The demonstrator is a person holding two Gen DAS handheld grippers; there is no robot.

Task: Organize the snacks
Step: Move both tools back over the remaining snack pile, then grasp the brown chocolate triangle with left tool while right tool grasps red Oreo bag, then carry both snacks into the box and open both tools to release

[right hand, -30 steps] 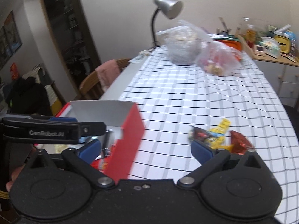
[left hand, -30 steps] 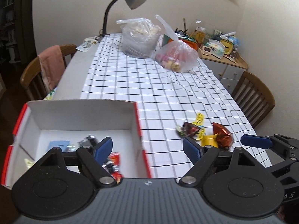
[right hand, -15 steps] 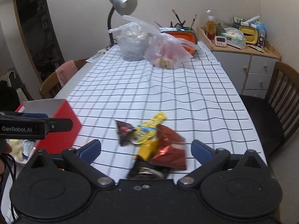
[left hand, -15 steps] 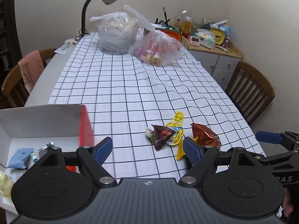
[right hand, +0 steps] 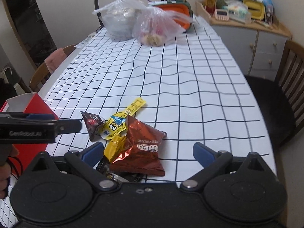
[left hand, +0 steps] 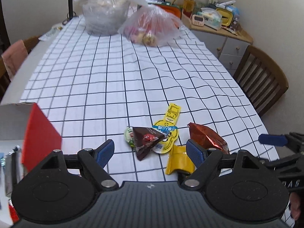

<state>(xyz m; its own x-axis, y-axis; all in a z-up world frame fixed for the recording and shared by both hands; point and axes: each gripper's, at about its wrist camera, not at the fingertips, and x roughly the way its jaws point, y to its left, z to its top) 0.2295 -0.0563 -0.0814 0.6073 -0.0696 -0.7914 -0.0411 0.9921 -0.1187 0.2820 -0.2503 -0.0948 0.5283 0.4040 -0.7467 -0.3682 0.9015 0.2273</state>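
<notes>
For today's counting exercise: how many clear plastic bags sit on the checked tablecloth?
2: a grey-looking bag at the far end by the lamp, and a pinkish bag touching its right side.

Each hand-held gripper, the left gripper (left hand: 150,150) and the right gripper (right hand: 149,152), is built of matte black plastic, with two round housings joined by a ribbed centre plate. Blue ridged pads (left hand: 193,152) are carried on the black fingers, which are pinned by silver screws (right hand: 106,184). "GenRobot.AI" is printed in white along the left gripper's side.
</notes>
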